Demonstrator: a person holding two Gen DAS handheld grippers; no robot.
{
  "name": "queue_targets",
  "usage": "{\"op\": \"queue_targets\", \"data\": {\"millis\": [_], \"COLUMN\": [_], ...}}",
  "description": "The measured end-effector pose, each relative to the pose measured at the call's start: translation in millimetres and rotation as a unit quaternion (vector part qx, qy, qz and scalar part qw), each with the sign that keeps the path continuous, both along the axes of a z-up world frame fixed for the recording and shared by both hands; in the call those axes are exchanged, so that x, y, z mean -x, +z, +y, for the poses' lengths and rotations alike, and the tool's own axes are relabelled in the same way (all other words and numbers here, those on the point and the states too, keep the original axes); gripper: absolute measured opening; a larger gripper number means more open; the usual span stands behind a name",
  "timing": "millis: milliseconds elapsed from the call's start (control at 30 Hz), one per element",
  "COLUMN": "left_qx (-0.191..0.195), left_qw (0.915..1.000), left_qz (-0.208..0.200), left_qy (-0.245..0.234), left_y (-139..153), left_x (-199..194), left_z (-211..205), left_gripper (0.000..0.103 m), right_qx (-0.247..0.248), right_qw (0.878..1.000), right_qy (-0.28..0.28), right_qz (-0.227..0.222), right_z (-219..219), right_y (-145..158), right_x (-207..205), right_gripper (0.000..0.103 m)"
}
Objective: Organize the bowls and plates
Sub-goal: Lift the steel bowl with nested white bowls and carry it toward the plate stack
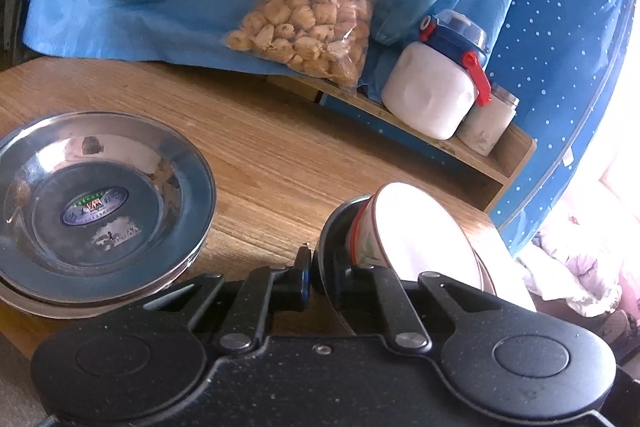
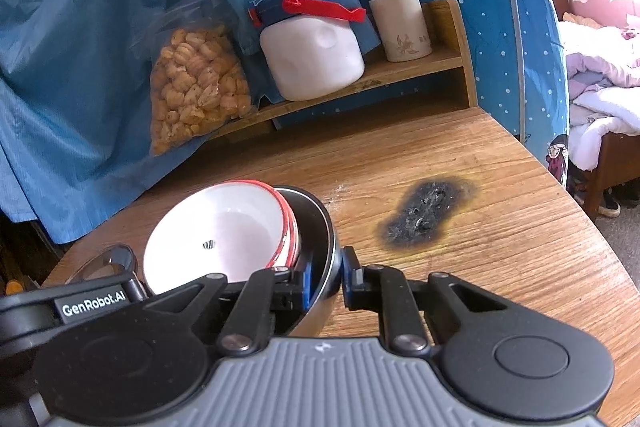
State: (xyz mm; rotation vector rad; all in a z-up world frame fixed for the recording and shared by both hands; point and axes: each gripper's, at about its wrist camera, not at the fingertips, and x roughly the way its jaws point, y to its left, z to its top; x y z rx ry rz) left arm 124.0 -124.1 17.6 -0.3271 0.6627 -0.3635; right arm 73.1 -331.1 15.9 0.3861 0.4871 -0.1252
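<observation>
While both hand-held grippers pinch the same dark steel bowl (image 2: 320, 227), one on each side of its rim, the lift needs matched motion — judged the step in hand: move bowl stack to join the steel plates.

Findings:
- Left hand-held gripper (image 1: 314, 267): jaws narrow, clamped on the dark bowl's rim w/ the edge between the pads.
- Right hand-held gripper (image 2: 342, 283): jaws narrow, rim of same bowl between the blue pads; grip looks thin, near the lip.
- White bowl w/ red rim (image 2: 220, 235) nests inside the dark bowl, tilted toward the left side; loose, not gripped.
- Steel plates (image 1: 100, 203), stacked, sit on the worktop (image 2: 480, 227) to the left, apart from the bowls.
- Burn mark (image 2: 424, 215) on worktop just right of the bowl.
- Shelf at back holds snack bag (image 1: 308, 27), white jar (image 1: 432, 95), small flask (image 2: 400, 23) — clear of the route.

Recommendations:
- Raise both sides evenly & level the bowl first; tilt risks the white bowl sliding out.
- Keep squeeze steady; thin steel rim may slip if either side twists.
- Lower centred over plates, release only once seated.
</observation>
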Motion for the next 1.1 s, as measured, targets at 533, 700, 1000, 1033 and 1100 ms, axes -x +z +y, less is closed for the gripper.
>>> {"op": "queue_targets", "data": {"millis": [533, 700, 1000, 1033, 1100], "left_qx": [0.017, 0.024, 0.037, 0.037, 0.037], "left_qw": [0.9998, 0.9997, 0.9992, 0.9991, 0.9991], "left_qz": [0.009, -0.002, -0.012, -0.013, -0.015], "left_qy": [0.002, 0.003, 0.014, 0.014, 0.011], "left_y": [-1.5, 2.3, 7.1, 7.8, 9.1], "left_x": [11.8, 18.3, 26.5, 26.8, 27.6], "left_z": [7.7, 11.8, 26.1, 27.0, 28.3], "left_gripper": [0.009, 0.009, 0.009, 0.009, 0.009], "right_qx": [-0.008, -0.005, 0.001, 0.0, -0.001], "right_qw": [1.0, 1.0, 1.0, 1.0, 1.0], "right_qy": [-0.003, -0.004, 0.007, 0.007, 0.008], "right_qz": [-0.001, -0.009, -0.021, -0.022, -0.023], "right_z": [1.1, 3.6, 14.9, 16.0, 16.4], "right_y": [2.9, 7.0, 15.1, 16.0, 17.7], "right_x": [11.6, 18.7, 27.3, 27.6, 27.9], "right_gripper": [0.017, 0.017, 0.017, 0.017, 0.017]}}
